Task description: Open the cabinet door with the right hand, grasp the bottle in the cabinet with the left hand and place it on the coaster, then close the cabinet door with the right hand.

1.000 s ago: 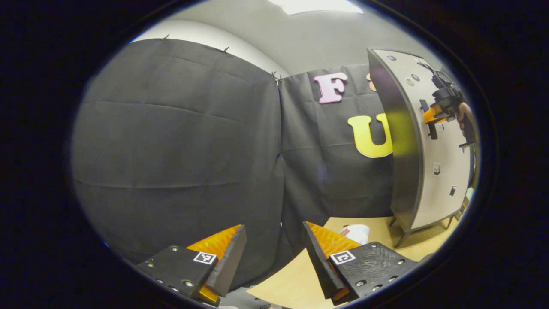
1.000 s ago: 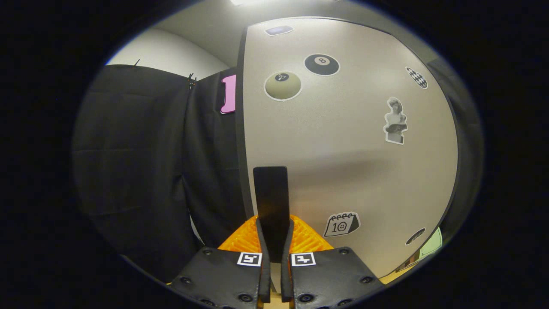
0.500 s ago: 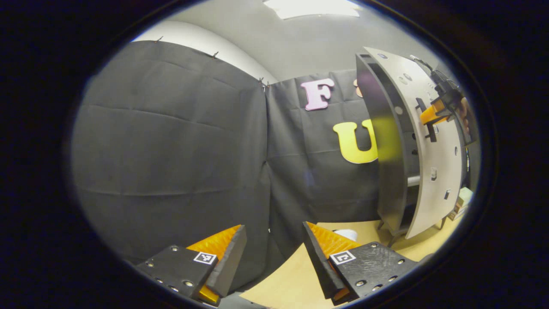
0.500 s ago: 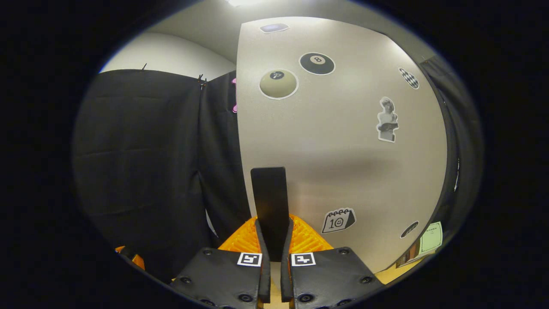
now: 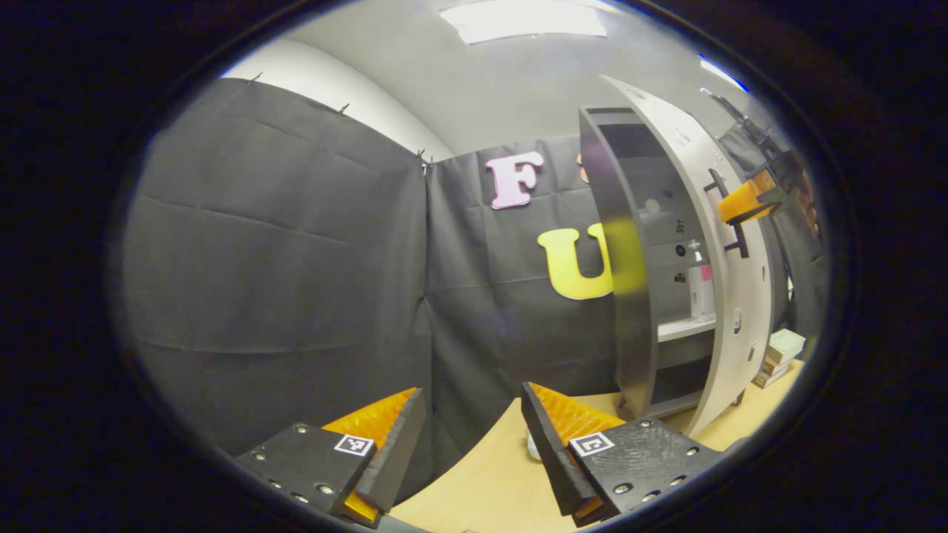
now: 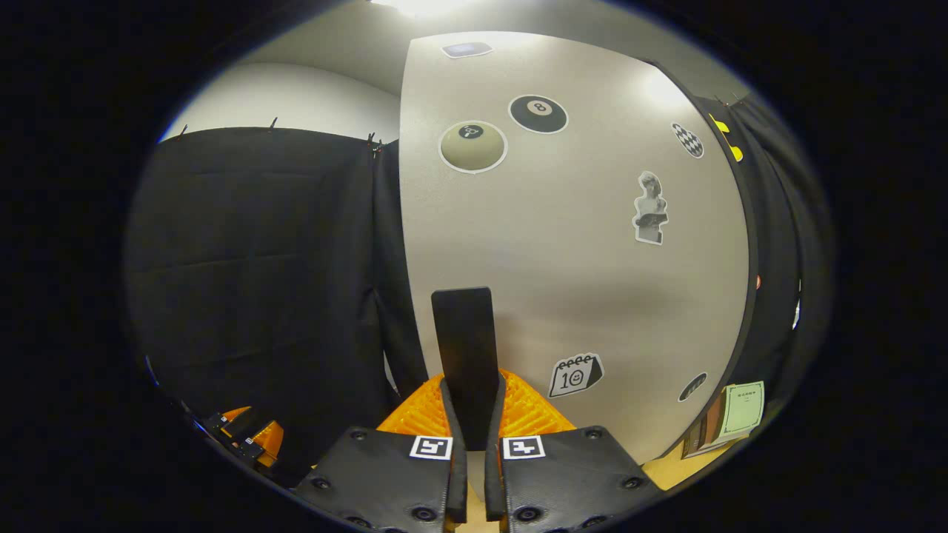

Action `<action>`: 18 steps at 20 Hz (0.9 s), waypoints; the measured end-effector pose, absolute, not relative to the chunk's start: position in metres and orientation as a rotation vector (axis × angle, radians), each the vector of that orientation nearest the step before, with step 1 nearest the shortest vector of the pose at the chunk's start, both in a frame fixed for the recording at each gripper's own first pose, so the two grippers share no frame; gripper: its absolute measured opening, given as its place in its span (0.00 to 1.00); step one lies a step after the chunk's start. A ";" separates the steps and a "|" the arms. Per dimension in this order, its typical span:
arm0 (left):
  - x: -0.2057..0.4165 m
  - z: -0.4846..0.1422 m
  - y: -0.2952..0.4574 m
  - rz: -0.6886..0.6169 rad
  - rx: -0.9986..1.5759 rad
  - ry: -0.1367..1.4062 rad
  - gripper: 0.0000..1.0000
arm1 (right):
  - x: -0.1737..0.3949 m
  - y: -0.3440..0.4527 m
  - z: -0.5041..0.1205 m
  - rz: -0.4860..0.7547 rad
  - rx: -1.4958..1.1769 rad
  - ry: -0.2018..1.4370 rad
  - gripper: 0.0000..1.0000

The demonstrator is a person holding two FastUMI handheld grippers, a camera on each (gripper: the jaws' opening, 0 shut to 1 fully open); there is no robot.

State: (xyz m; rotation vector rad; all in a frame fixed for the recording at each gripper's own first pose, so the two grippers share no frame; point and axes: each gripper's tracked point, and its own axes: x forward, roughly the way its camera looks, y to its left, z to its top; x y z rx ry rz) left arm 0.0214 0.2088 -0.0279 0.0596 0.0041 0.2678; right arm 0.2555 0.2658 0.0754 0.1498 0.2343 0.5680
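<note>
Two grippers are at work here. The right gripper [image 6: 474,414] has its fingers pinched tight on the dark handle [image 6: 464,348] of the cabinet door [image 6: 585,244], because that is how you swing a door out. The door stands partly open, so you can peek inside the cabinet [image 5: 629,296]. The bottle [image 5: 699,285] stands upright on a shelf [image 5: 685,328] in there. The left gripper [image 5: 474,437] waits over the table [image 5: 489,481], fingers spread wide and empty, probably ready to reach in for the bottle.

Grey cabinet door [image 6: 578,244]; black handle [image 6: 464,348]; tan table [image 5: 489,481].
</note>
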 end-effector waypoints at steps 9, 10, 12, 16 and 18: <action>0.015 -0.016 0.107 0.187 0.056 0.011 0.79 | 0.265 0.254 0.078 0.682 0.146 0.253 0.11; 0.016 -0.015 0.099 0.180 0.057 0.012 0.79 | 0.264 0.251 0.079 0.692 0.150 0.253 0.11; 0.017 -0.014 0.077 0.162 0.053 0.011 0.79 | 0.263 0.244 0.080 0.712 0.157 0.253 0.07; 0.023 -0.008 0.040 0.124 0.045 0.002 0.79 | 0.262 0.235 0.079 0.726 0.155 0.251 0.11; 0.027 -0.006 0.022 0.103 0.043 -0.001 0.79 | 0.263 0.231 0.079 0.728 0.155 0.253 0.11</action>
